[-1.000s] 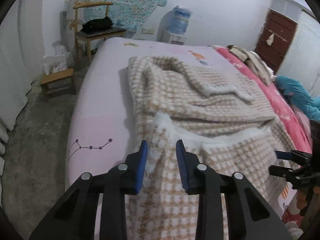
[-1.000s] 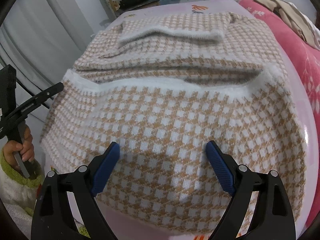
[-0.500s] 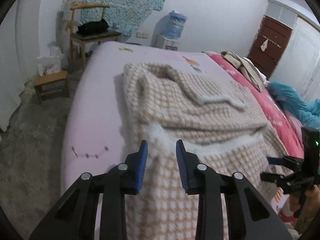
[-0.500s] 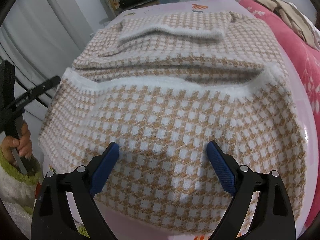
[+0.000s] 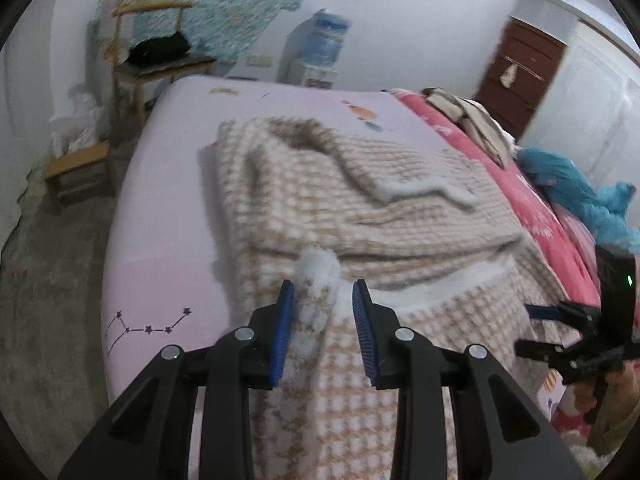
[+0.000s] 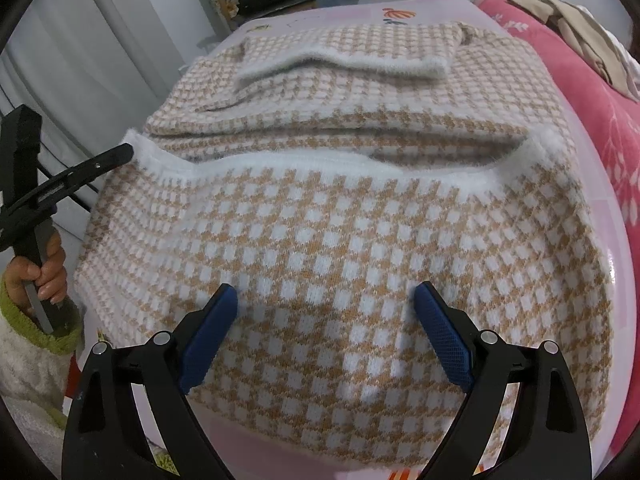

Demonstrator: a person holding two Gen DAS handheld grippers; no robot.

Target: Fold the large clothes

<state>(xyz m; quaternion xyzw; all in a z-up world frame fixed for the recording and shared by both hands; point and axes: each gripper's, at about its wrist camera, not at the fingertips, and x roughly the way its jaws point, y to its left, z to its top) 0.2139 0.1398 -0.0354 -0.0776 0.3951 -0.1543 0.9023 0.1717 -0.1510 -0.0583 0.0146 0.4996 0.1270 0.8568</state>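
One checked sweater lies on one bed; two tools show, the left tool and the right tool; one wooden chair stands by the far wall, with one black bag on its seat; one low wooden stool sits on the floor; one water dispenser carries one bottle; one brown door; one pink blanket; one teal cloth heap.

Setting: home bedroom. Bed with pink sheet fills the room. Wooden chair, water dispenser at wall, brown door.
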